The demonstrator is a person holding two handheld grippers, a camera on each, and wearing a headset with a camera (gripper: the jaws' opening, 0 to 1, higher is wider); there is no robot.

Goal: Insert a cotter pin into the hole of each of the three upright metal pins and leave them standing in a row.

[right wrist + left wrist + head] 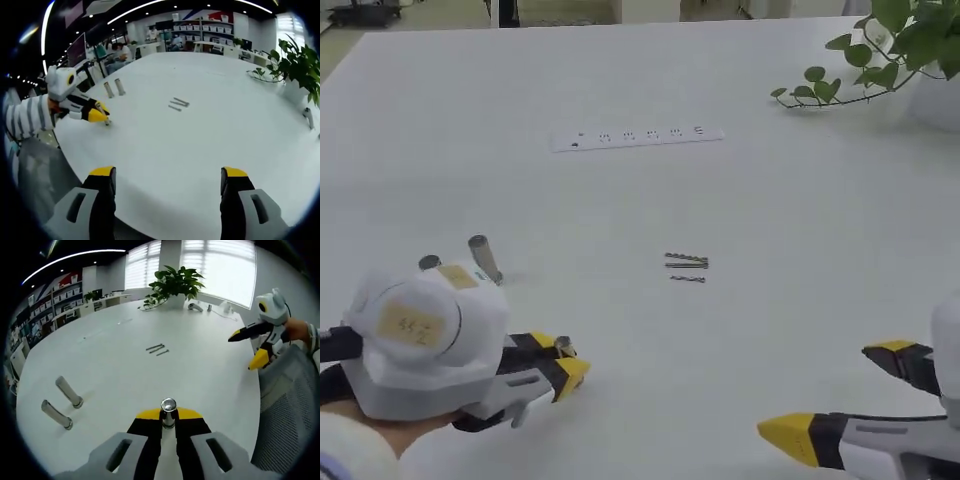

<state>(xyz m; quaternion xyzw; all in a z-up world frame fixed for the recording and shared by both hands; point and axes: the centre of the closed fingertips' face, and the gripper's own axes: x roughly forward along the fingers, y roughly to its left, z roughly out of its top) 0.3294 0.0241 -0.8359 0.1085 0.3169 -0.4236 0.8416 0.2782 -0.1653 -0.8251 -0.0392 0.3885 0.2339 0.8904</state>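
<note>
My left gripper [566, 361] is shut on a short metal pin [168, 409] near the table's front left; the pin's round top shows between the yellow tips. Two more metal pins [483, 258] [429, 262] stand upright just behind it, also visible as metal pins [69, 391] in the left gripper view. Three thin cotter pins [687, 263] lie flat together at mid-table, seen as cotter pins [177, 104] from the right gripper. My right gripper [840, 395] hovers open at the front right, nothing between its jaws, well short of the cotter pins.
A white power strip [638, 137] lies farther back on the white table [800, 220]. A potted plant [900, 40] trails leaves over the far right corner. A mesh chair back [285, 410] stands beside the table edge.
</note>
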